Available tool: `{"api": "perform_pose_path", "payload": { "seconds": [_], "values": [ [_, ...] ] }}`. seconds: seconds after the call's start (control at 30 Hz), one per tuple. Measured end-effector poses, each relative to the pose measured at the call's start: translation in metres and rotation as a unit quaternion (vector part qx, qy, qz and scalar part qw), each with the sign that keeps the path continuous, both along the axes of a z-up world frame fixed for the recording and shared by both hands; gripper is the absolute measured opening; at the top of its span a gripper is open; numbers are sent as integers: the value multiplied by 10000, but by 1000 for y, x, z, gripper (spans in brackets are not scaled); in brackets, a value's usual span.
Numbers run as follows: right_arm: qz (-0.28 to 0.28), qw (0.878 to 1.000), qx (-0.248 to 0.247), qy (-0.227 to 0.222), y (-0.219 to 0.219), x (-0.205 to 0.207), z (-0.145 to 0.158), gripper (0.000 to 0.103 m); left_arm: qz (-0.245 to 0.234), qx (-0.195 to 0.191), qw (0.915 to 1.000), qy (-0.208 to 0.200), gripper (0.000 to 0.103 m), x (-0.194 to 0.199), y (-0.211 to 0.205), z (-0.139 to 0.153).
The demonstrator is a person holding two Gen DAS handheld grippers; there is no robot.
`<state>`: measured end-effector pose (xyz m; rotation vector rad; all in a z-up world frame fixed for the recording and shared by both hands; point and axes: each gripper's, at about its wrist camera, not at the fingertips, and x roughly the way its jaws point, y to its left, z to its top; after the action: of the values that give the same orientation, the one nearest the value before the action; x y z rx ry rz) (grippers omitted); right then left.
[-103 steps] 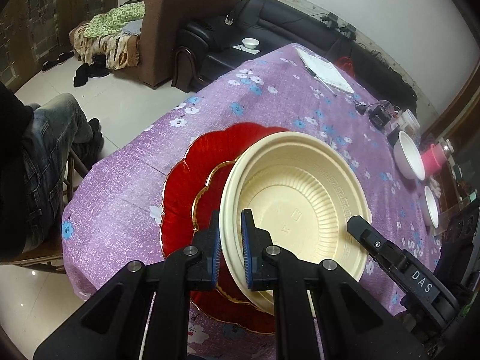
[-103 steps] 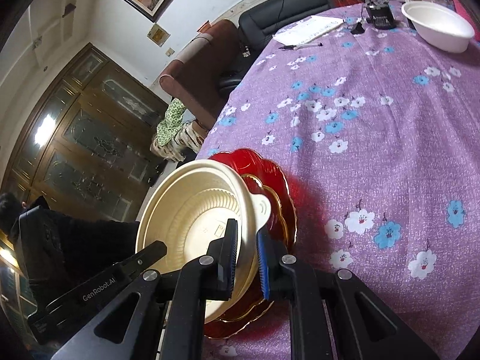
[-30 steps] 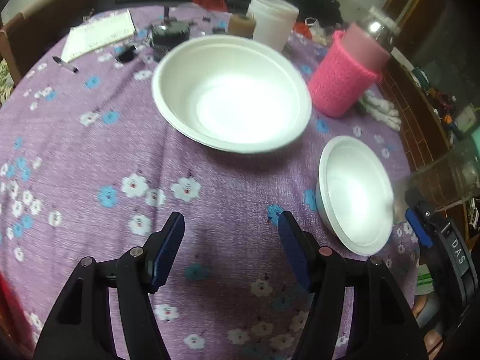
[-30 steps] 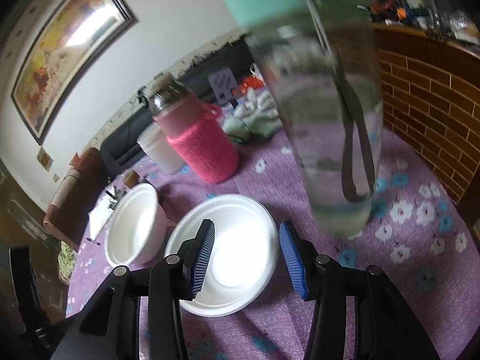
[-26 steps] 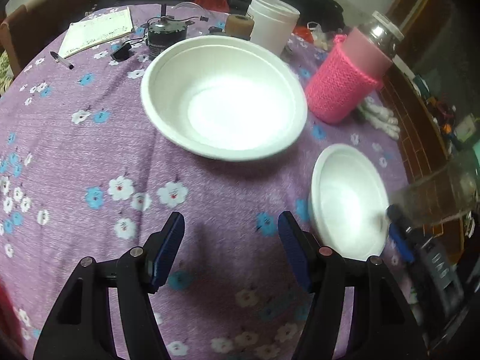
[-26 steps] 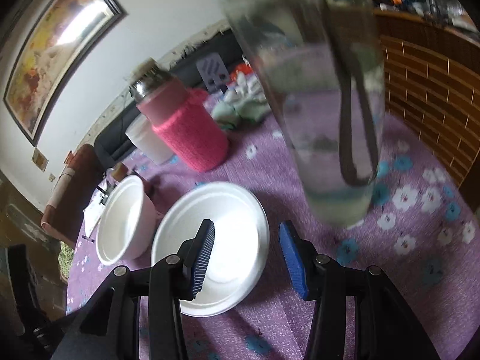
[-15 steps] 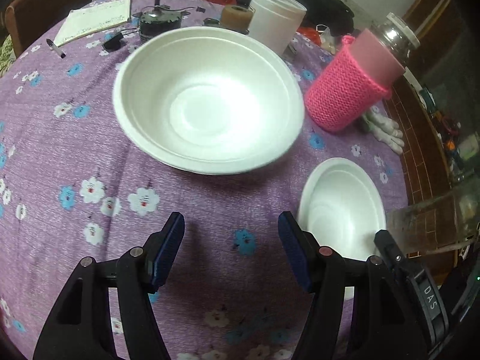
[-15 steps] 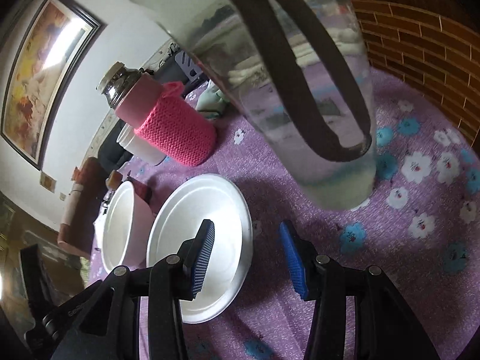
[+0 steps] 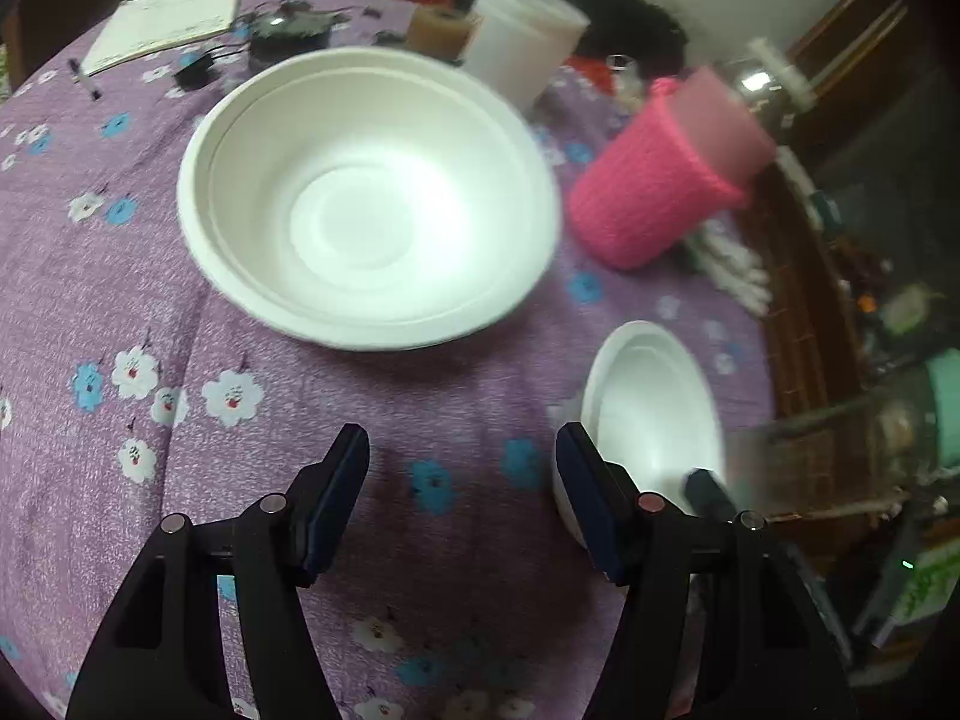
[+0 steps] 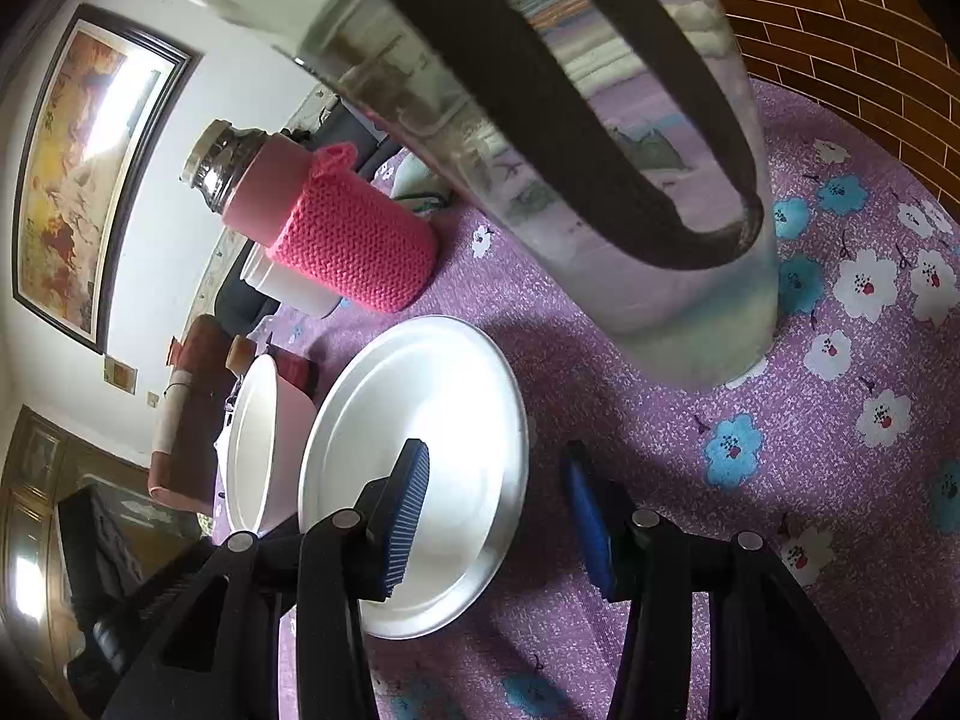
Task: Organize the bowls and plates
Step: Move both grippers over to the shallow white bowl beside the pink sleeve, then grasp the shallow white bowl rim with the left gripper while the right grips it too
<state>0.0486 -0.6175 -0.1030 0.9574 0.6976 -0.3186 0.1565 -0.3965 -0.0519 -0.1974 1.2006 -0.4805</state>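
A large white bowl (image 9: 366, 198) sits on the purple flowered tablecloth (image 9: 108, 276), ahead of my open, empty left gripper (image 9: 462, 480). A small white bowl (image 9: 654, 414) lies to its right, by the left gripper's right finger. In the right wrist view the small white bowl (image 10: 432, 432) is under my open right gripper (image 10: 498, 504); the left finger (image 10: 402, 516) hangs over its inside and the right finger is outside its rim. The large bowl (image 10: 252, 450) shows edge-on to the left.
A clear water bottle with a dark strap (image 10: 600, 138) stands very close in front of the right gripper. A flask in a pink knitted sleeve (image 9: 660, 186), a white cup (image 9: 522, 54), a notebook (image 9: 168, 24) and small items stand at the far side. The table edge is at the right.
Both grippers, earlier shut on the yellow bowl over red plates, are open and have moved to the white bowls. The right gripper has closed in until its fingers straddle the small bowl's rim.
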Motion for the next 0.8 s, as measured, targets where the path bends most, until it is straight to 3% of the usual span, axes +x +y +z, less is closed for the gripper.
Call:
{"api": "perform_pose_path", "payload": {
  "seconds": [0.1, 0.2, 0.33, 0.53, 0.67, 0.77, 0.8],
  "values": [
    [-3, 10000, 21, -13, -1, -4, 0, 49, -52, -289, 9995, -120, 64, -3, 5, 14],
    [-12, 10000, 51, -33, -4, -7, 0, 49, -159, -492, 9985, -194, 75, -8, 3, 21],
    [7, 10000, 40, -7, -4, -8, 0, 49, -255, -338, 9989, -184, 75, -9, -6, 12],
    [-14, 10000, 14, 49, -3, -6, -2, 49, -414, -299, 9985, 178, 75, -2, -24, -16],
    [-25, 10000, -34, 75, -2, -5, -1, 49, -441, -324, 9984, 132, 74, -4, -26, -18],
    [-36, 10000, 10, 90, -2, -5, -3, 48, -455, -323, 9984, 6, 57, -5, -26, -15],
    [-50, 9999, 32, 95, -3, -5, -3, 46, -456, -313, 9985, -25, 45, -5, -24, -14]
  ]
}}
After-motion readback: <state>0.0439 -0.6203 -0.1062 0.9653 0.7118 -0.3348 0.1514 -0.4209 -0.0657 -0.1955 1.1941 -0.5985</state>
